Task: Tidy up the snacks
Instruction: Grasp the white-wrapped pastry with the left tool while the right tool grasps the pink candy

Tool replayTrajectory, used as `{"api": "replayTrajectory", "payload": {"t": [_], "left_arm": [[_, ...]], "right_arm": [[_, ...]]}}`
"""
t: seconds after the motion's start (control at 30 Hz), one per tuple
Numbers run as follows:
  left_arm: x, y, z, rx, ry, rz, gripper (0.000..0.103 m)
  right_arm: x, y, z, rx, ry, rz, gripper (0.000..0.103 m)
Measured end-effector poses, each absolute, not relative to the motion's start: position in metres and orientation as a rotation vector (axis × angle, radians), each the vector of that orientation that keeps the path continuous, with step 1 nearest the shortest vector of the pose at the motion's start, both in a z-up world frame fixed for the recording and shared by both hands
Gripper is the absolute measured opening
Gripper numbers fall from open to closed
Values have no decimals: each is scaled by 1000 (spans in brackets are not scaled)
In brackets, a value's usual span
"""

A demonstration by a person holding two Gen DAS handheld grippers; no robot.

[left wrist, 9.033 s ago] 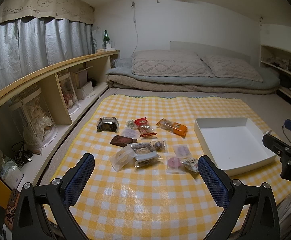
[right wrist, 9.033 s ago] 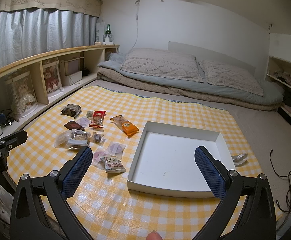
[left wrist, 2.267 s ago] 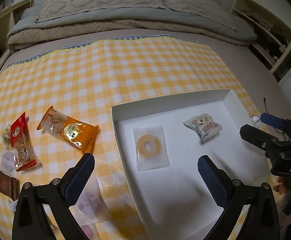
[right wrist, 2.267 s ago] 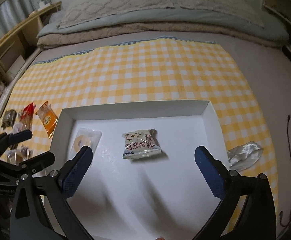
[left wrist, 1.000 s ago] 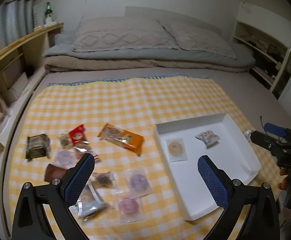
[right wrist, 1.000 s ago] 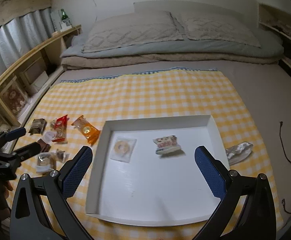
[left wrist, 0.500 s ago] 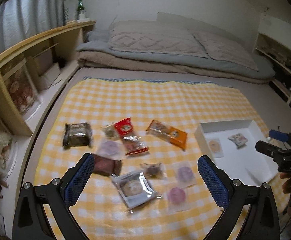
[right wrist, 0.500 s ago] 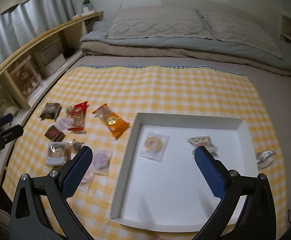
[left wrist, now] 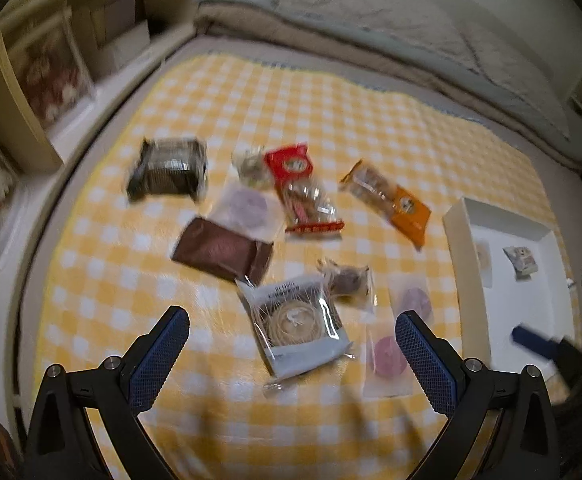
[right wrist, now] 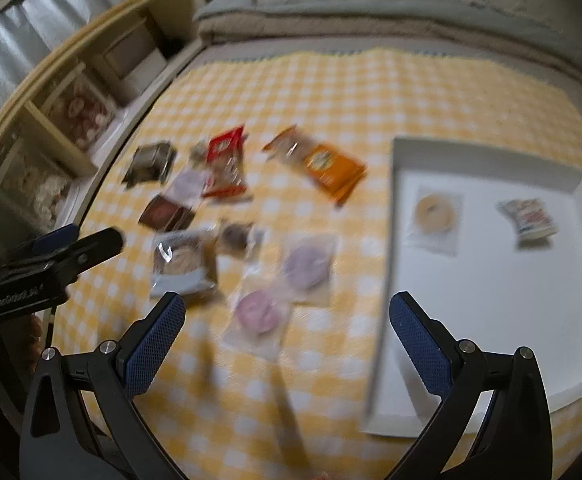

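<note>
Clearly the job is only just started: two packets lie in the white tray, a ring biscuit in clear wrap and a small white printed packet, while the rest are scattered on the yellow checked cloth to the tray's left. Both tools are empty with their fingers spread wide. The left tool hangs above the clear pack with a round pastry, which sits right between its fingers in the left wrist view. The right tool hovers over two clear sachets with purple discs, one just in front of the other.

The sensible way forward, I'd judge, is one packet per tool, nearest first. The pastry pack is flat and slippery (film wrappers tend to skate on a glossy cloth), so come down steeply and pinch a raised edge or crimped seam instead of the middle. The brown packet touches its far corner, and a small dark sweet lies just beside it, so keep the fingers clear of both. The purple sachets overlap; take the nearer one alone. Both views are blurred, so exact edges are hard to read.
</note>
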State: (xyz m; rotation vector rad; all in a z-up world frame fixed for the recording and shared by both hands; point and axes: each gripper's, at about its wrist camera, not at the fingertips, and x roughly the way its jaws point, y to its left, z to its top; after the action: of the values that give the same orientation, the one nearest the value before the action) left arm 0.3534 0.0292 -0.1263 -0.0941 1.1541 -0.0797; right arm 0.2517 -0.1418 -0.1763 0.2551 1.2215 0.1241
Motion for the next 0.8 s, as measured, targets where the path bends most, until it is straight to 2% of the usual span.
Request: {"api": "replayTrajectory", "payload": {"t": [0.13,0.23,0.47,0.73,0.8], "left_arm": [[378,28,-150,-104,1203,-54,103],[387,21,-167,-105,1260,-50,103],[412,12,-207,-139,1384,-38,103],[425,9,-243,-176,1459,-9,103],[427,8,-246,-181,1461,-2,100]], "right_arm": [[253,-131,-201,287,1281,98,102],[255,-121,-217,286,1303,81,94],[259,-104,-246,274,1346,87,89],[267,-99,-266,256,1392,70,78],[269,-98,-268,231,1389,74,78]]}}
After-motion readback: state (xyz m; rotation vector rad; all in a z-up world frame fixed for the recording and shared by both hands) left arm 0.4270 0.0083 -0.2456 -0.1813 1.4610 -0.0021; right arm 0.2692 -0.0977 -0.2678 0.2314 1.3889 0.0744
